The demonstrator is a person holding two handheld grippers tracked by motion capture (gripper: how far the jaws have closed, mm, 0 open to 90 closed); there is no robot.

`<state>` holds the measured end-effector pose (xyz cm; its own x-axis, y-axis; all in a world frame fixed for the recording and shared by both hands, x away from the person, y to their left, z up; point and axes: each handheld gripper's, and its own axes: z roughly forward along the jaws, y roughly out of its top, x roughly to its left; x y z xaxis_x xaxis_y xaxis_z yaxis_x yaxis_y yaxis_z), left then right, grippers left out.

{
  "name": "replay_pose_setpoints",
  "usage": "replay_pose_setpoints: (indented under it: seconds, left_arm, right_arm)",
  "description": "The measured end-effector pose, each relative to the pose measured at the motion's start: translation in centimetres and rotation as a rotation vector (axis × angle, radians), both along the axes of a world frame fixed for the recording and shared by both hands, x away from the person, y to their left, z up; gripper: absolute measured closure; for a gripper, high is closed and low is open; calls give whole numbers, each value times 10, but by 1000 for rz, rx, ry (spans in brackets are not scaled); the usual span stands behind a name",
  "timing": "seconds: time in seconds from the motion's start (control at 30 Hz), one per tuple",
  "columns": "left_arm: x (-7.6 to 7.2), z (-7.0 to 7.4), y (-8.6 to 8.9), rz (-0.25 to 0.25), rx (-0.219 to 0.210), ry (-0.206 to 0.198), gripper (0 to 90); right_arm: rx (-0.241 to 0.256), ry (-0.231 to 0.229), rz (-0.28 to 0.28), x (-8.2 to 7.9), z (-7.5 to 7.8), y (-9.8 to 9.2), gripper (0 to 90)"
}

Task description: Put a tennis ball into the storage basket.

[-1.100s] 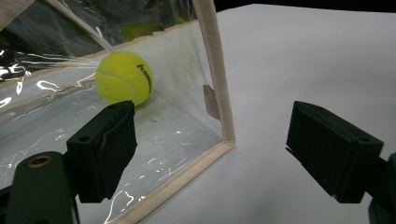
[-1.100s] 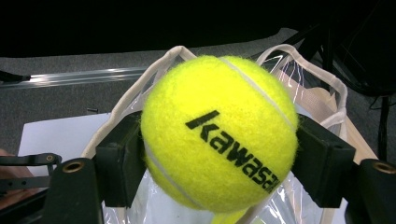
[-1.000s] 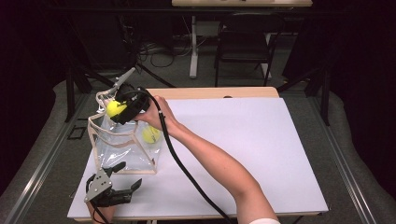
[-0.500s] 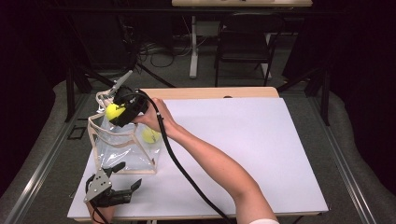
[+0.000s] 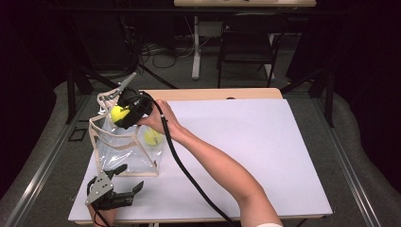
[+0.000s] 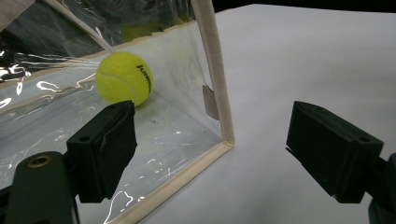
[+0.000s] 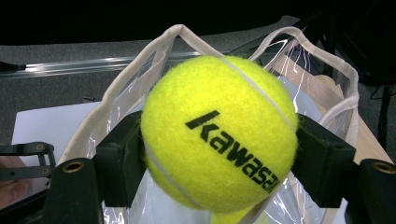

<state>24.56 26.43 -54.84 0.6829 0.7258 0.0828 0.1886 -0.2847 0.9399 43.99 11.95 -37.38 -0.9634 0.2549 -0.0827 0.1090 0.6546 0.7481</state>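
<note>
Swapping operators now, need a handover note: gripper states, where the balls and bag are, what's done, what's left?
Right hand-held gripper: shut on a yellow felt tennis ball, held above the open top of the clear plastic bag with cream fabric trim.
Left hand-held gripper: open, holding nothing, at the table's near edge, pointing at the bag's bottom corner.
Done: a second yellow tennis ball lies on the bag's floor.
Left: lower the held ball into the opening, release, withdraw. The bag walls look floppy, so steadying the bag with the left may help.
</note>
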Motion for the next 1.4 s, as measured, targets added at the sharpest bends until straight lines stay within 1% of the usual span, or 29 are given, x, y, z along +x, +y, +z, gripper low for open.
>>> replay_pose_setpoints:
  seconds: [0.1, 0.23, 0.57, 0.67, 1.03, 1.2, 1.4]
  left_arm:
    - [0, 0, 0, 0, 0, 0, 160]
    - [0, 0, 0, 0, -2, -1, 160]
    - [0, 0, -1, -5, 1, 0, 160]
    - [0, 0, -1, -5, 2, 0, 159]
    - [0, 0, 0, -5, 3, -2, 160]
    - [1, 0, -2, -6, 0, 4, 159]
    - [1, 0, 0, -4, -1, 1, 160]
  right_arm:
    - [-3, -5, -3, -1, 0, -2, 262]
    - [-3, -1, -14, 2, 0, -4, 261]
    - [-15, -4, -13, 2, -1, -3, 261]
    - [-30, -2, -18, 3, -3, -2, 261]
    - [-54, -6, -19, 4, -5, -1, 260]
    - [-73, -15, -19, 5, -6, 0, 260]
    - [-108, -22, -20, 6, -10, 4, 259]
